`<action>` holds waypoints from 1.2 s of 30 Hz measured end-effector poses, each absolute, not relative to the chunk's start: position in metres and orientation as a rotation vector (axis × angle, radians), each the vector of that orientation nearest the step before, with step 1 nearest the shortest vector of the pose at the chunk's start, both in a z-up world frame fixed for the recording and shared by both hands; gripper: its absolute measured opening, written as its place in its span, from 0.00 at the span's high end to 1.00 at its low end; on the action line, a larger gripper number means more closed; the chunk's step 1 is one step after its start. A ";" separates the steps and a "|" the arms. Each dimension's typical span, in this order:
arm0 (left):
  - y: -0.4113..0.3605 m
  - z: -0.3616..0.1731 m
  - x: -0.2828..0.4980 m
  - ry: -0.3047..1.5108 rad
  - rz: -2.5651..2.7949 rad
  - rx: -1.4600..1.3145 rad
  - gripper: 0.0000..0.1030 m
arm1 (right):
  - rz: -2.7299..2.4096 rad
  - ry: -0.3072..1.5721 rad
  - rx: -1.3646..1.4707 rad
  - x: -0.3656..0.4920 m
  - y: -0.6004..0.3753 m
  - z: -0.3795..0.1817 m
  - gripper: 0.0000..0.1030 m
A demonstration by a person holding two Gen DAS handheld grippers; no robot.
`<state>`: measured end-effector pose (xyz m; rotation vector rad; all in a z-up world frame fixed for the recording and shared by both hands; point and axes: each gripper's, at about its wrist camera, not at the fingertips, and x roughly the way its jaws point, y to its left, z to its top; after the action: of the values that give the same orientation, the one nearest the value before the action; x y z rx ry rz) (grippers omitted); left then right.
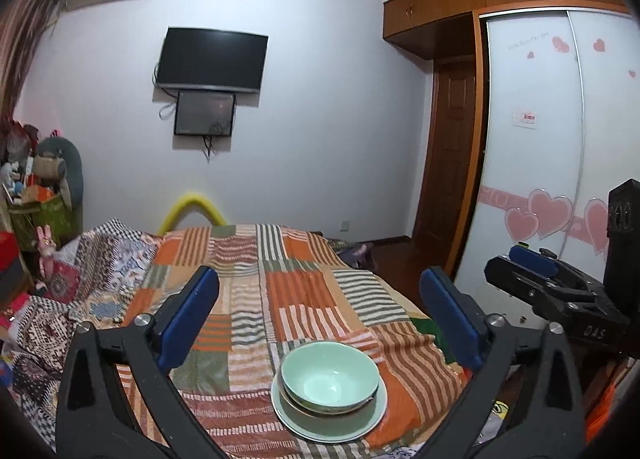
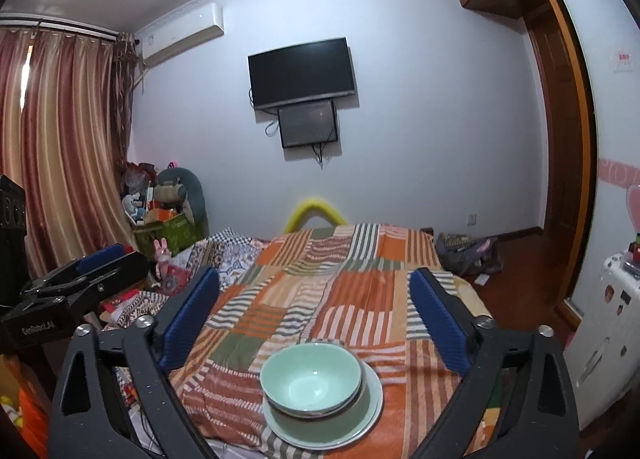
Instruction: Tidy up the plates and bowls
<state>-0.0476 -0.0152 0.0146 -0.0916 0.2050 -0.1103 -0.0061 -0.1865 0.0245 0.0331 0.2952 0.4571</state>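
Observation:
A pale green bowl [image 1: 330,377] sits nested in a second bowl, and both rest on a pale green plate [image 1: 352,425]. The stack stands on the striped patchwork blanket [image 1: 304,299] near the bed's front edge. My left gripper [image 1: 319,273] hovers above and behind the stack, open, with nothing between its blue pads [image 1: 188,315]. In the right wrist view the same bowl [image 2: 314,383] and plate [image 2: 362,421] lie below my right gripper [image 2: 315,274], which is also open and holds nothing. Each gripper shows at the edge of the other's view: the right gripper [image 1: 532,259] and the left gripper [image 2: 108,259].
A wall TV [image 1: 212,59] hangs beyond the bed. A wardrobe with heart stickers [image 1: 552,139] stands to the right, and a white appliance [image 2: 608,319] is nearby. Toys and boxes [image 2: 168,215] crowd the left corner by the curtain [image 2: 60,139]. A bag [image 2: 468,251] lies on the floor.

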 end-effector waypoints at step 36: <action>-0.014 0.002 -0.044 0.234 -0.106 -0.098 0.00 | 0.441 0.303 0.051 -0.009 -0.196 0.022 0.01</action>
<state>-0.0436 -0.0140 0.0020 -0.0981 0.2335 -0.1058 -0.0086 -0.1956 0.0217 0.0509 0.3033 0.4412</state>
